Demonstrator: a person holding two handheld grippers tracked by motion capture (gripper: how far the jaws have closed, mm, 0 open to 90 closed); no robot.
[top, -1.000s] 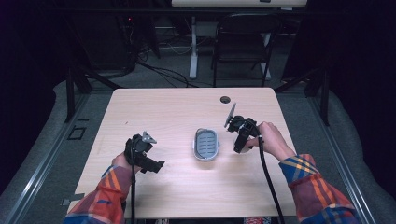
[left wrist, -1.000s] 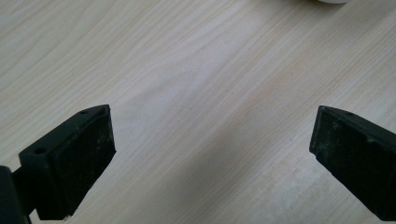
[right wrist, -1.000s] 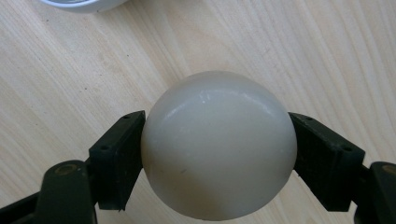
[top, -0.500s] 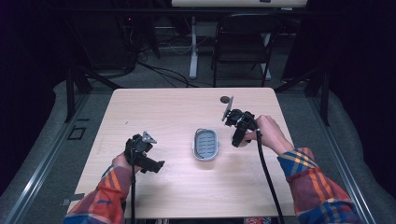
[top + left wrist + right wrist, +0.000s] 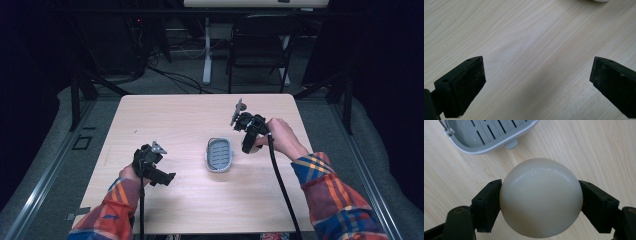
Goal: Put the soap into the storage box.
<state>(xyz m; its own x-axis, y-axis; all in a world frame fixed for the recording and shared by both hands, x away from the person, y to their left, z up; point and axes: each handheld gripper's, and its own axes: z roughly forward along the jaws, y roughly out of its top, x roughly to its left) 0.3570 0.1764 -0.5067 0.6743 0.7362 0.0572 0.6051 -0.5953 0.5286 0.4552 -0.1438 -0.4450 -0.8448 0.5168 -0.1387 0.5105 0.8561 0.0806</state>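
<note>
High view: reaching in from the lower right, sleeve in plaid, right hand (image 5: 280,137) gripping the right gripper (image 5: 250,142) just right of the grey tray (image 5: 220,154), jaws pointing down toward the bench (image 5: 190,120). Lying at mid-bench, the tray's long axis running away from the person, toward the far edge. Resting at the lower left, left hand (image 5: 131,172) holding the left gripper (image 5: 162,177) low over the wood, jaws aiming right, well apart from the tray. Trailing back from each gripper toward the near edge, a black cable (image 5: 282,187).

Left gripper view: looking down along the left gripper (image 5: 537,72) at bare pale wood grain, jaws standing wide apart with nothing between them.

Right gripper view: clamping a cream ball (image 5: 541,197), the right gripper (image 5: 541,202) pressing one jaw against each side of it. Sitting just above the bench, the ball; round, so no long axis to tell. Lying near it at the upper left, one slotted end of the grey tray (image 5: 489,132), with a small tab at its rim facing the ball.
</note>
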